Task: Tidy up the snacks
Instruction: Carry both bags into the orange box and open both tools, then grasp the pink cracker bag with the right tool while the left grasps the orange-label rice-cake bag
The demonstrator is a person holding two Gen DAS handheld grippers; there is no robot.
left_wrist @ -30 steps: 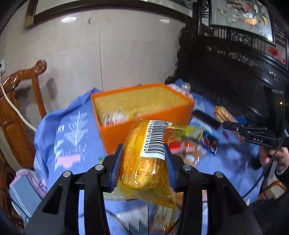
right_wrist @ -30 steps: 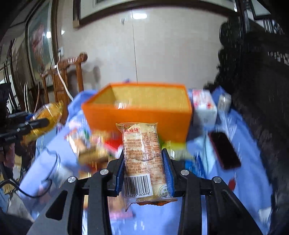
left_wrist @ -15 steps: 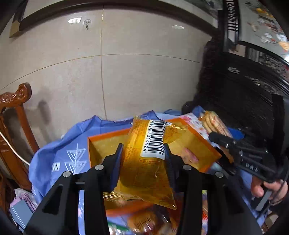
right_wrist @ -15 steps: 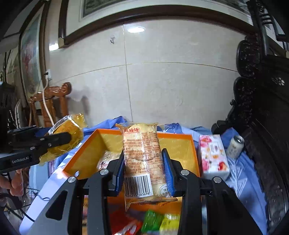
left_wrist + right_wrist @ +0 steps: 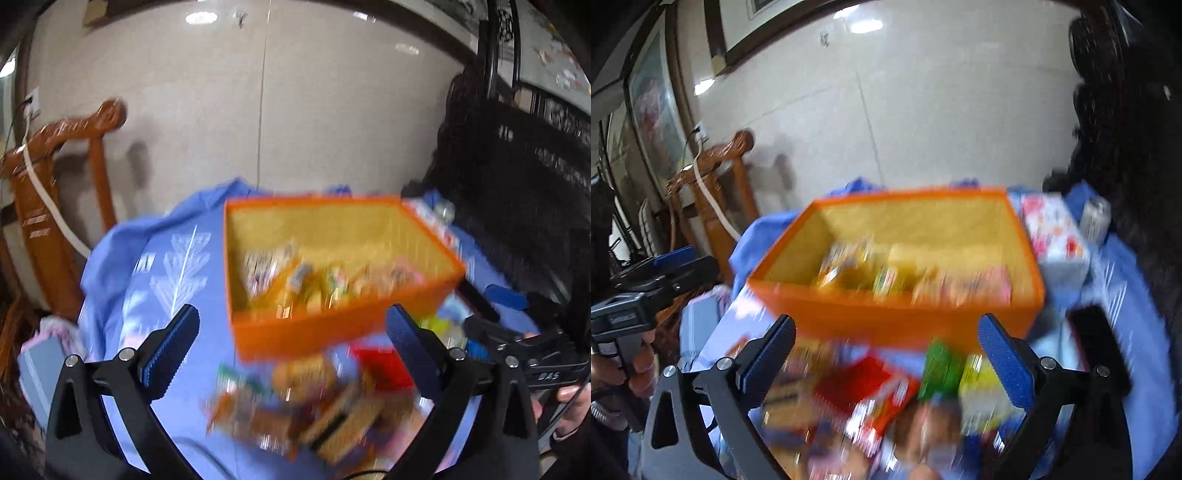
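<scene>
Pale wall tiles [image 5: 207,122] rise behind a table draped in a blue patterned cloth [image 5: 162,266], and both views are smeared by motion blur. On the cloth sits an orange box [image 5: 332,328], its yellowish inside holding a jumble of snack packets [image 5: 314,280] along the near wall; the blur keeps any single packet from being told apart. More loose snacks [image 5: 879,402] lie heaped on the cloth just in front of the box. The left gripper [image 5: 291,343] has just been opening, and its blue-padded jaws stand wide apart with nothing between them, framing the near wall of the box. The right gripper [image 5: 886,350] has likewise just been opening, its jaws spread wide and empty over the loose pile. Only the right wrist view shows a flowered white carton [image 5: 1056,236] and a small can [image 5: 1095,218] on the cloth to the right of the box, a flat black object [image 5: 1100,354] in front of them, and framed pictures [image 5: 657,110] on the wall at left. Only the left wrist view shows dark carved furniture [image 5: 524,192] filling its right side. A wooden chair [image 5: 55,192] appears in both. Each view catches the other gripper at its edge, gripped by a hand [image 5: 639,365].
</scene>
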